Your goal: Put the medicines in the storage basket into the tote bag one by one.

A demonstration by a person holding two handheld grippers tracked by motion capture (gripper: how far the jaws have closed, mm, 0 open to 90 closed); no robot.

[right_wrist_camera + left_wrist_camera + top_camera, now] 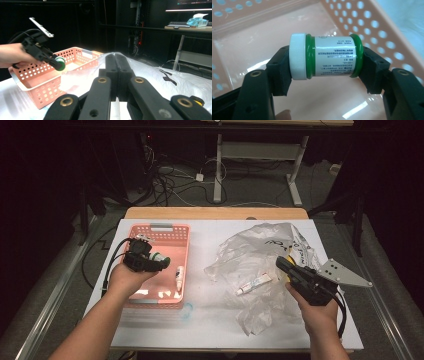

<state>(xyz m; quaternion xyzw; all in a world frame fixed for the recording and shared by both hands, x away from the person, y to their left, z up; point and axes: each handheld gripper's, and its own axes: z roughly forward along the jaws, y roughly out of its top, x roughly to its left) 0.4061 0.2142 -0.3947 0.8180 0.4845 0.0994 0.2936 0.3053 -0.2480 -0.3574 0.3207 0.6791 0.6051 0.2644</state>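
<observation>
Right claw (286, 265): held low at the table's near right, jaws pressed together with nothing between them, tips over the crumpled plastic.
Left claw (325, 65): clamped on a small green jar (325, 56), one jaw on the white ribbed cap, the other on the jar's base; the jar lies sideways, white printed label facing up.
Jar position: held in the air above the pink basket's floor; in the right gripper view it hangs over the basket's open top.
Pink perforated basket (182, 240): on the table's left half, holding a small white tube (178, 276) lying near its right wall.
Clear plastic bag (250, 250): crumpled and spread across the table's right half, with a small red-and-white tube (255, 283) lying on it.
Table (200, 227): white-covered, wooden edge showing at the far side.
</observation>
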